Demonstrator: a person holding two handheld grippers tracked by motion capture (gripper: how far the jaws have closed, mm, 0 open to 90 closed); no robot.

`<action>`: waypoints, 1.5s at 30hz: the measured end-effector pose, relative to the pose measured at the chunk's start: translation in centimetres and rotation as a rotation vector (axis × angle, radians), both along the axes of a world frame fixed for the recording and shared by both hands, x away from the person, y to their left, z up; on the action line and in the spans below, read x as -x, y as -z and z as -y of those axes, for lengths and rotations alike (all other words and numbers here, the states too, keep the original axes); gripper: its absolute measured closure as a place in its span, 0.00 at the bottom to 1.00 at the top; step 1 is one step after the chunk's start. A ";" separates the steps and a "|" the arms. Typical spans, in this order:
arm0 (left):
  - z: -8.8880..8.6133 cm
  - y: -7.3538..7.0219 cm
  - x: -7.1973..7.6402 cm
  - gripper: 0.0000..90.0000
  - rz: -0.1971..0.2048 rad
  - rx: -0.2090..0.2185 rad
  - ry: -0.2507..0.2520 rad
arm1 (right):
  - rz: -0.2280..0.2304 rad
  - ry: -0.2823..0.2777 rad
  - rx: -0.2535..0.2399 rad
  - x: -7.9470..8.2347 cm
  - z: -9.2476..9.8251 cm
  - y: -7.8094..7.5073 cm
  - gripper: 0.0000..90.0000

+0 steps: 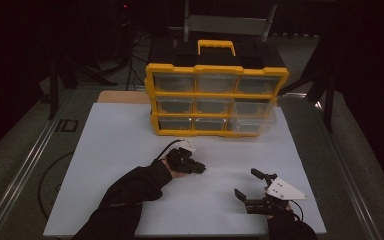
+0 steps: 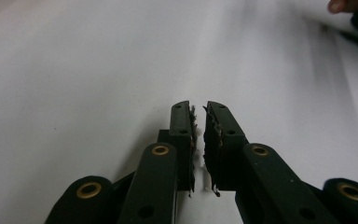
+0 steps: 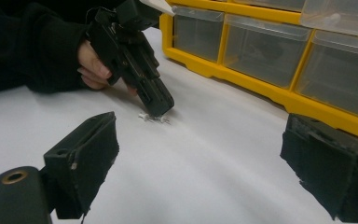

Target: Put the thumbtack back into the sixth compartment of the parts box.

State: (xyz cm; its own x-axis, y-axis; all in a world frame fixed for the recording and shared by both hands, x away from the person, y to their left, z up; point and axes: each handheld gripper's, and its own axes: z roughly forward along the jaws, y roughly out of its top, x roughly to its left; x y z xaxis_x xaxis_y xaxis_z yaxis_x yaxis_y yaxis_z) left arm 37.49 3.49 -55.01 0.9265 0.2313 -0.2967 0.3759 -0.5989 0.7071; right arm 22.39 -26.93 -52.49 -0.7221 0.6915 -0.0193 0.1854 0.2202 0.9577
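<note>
Left gripper [image 3: 161,109] pinches a small white part [image 3: 153,117] on the table [image 1: 130,150]; light, stiff, likely slippery, so grip mid-body. Right gripper [image 1: 252,188] gapes empty.

The small white plastic piece [image 3: 154,117] lies on the white desk [image 1: 110,165] at the left gripper's [image 1: 200,169] tips; the yellow-framed drawer organizer [image 1: 216,99] stands beyond.

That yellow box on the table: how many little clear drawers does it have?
9. The yellow box shows three rows of three: top row, middle row, bottom row. The bottom right drawer sticks out a little. Any on its other sides would be hidden.
</note>
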 end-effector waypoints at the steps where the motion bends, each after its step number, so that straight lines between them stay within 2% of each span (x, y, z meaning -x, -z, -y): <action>1: 0.1 0.1 0.0 0.91 0.000 -0.007 0.005 | 0.000 0.000 0.000 0.0 0.0 0.0 0.12; 4: 0.3 0.1 0.1 0.94 0.006 -0.024 0.016 | 0.000 -0.001 -0.001 0.0 0.0 0.0 0.12; 16: 0.4 0.0 -0.3 0.95 -0.012 -0.031 0.024 | 0.000 0.000 -0.001 0.0 0.0 0.0 0.12; 20: 0.5 -0.6 -0.4 0.95 -0.014 -0.010 0.023 | 0.002 -0.001 -0.001 0.0 0.1 0.0 0.12; 21: 0.5 -0.8 -0.4 0.95 -0.001 -0.013 0.024 | 0.002 0.001 -0.001 0.0 0.1 0.0 0.12; 29: 0.5 -3.5 -0.5 0.95 0.027 0.038 0.030 | 0.002 0.001 -0.002 0.0 0.1 0.0 0.12; 40: 1.1 -8.0 -1.2 0.95 0.096 0.067 0.054 | -0.002 0.013 -0.008 0.0 0.1 -0.1 0.12; 45: 1.4 -10.0 -1.7 0.95 0.126 0.090 0.048 | 0.003 0.017 -0.003 0.0 0.2 -0.1 0.12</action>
